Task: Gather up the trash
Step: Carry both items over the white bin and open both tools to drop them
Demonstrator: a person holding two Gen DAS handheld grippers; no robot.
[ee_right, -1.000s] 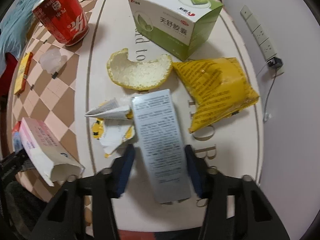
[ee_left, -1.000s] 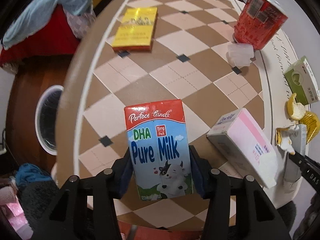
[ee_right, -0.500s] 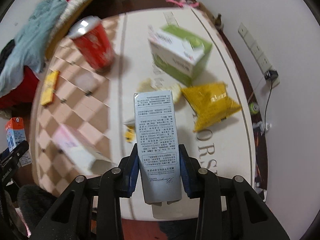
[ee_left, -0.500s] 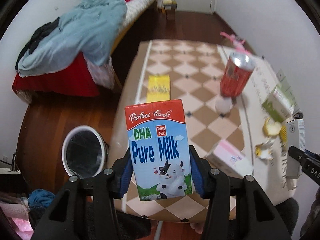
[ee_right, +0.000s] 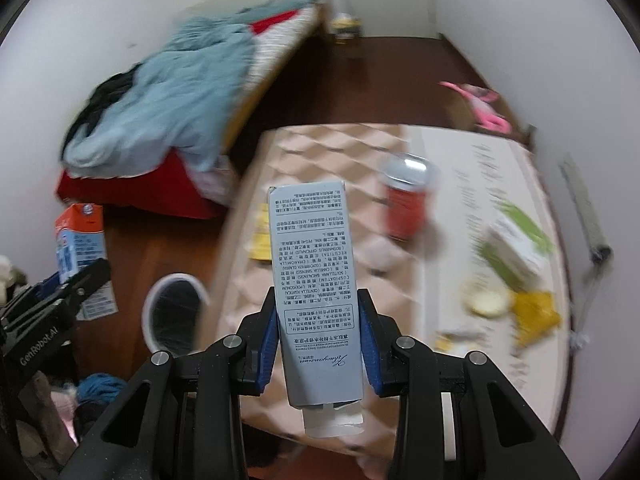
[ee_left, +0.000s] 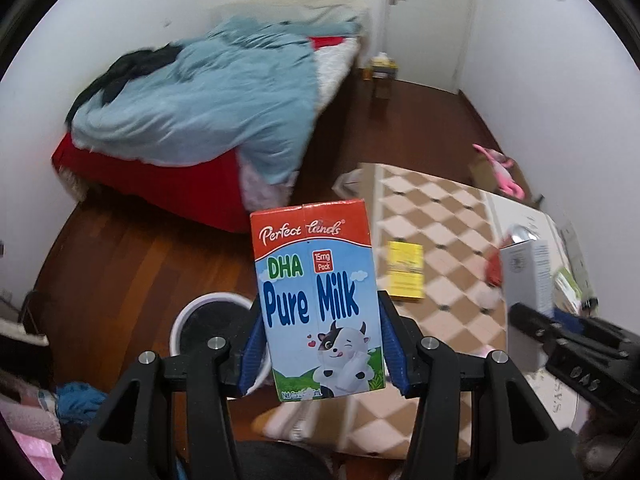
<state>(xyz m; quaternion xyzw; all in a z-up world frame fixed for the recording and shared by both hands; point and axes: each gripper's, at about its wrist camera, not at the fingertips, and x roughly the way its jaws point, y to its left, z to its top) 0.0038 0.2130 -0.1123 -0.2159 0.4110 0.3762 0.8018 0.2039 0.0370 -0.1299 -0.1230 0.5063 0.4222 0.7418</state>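
Dark red-brown wooden flooring (ee_left: 132, 264) and white walls frame the scene. Clamped upright between the blue pads of the left gripper (ee_left: 320, 344) is a small rectangular milk carton (ee_left: 318, 300), held in the air above the floor: its top band is red with white script, the face below is sky blue with green "DHA" and dark blue "Pure Milk" lettering, and a cartoon cow sits on a green strip at the base. Its edges look crisp and undented. The right gripper (ee_right: 319, 332) grasps a tall, narrow grey-blue cardboard box (ee_right: 314, 280) covered in small printed text that reads upside down, with a white inner flap sticking out of its lower end; it too is lifted clear of the table. Just behind the carton, on the floor, stands a round white-rimmed waste bin with a dark interior (ee_left: 208, 320). To the right lies a table with a tan-and-cream diamond-check top (ee_left: 440, 292), carrying a flat yellow packet (ee_left: 405, 274), a blurred red drink can (ee_right: 406, 204), a green-and-white box (ee_right: 516, 244) and a crumpled yellow wrapper (ee_right: 534, 312). Farther back a bed with a red base (ee_left: 160, 176) is heaped with a pale blue blanket (ee_left: 208, 100).
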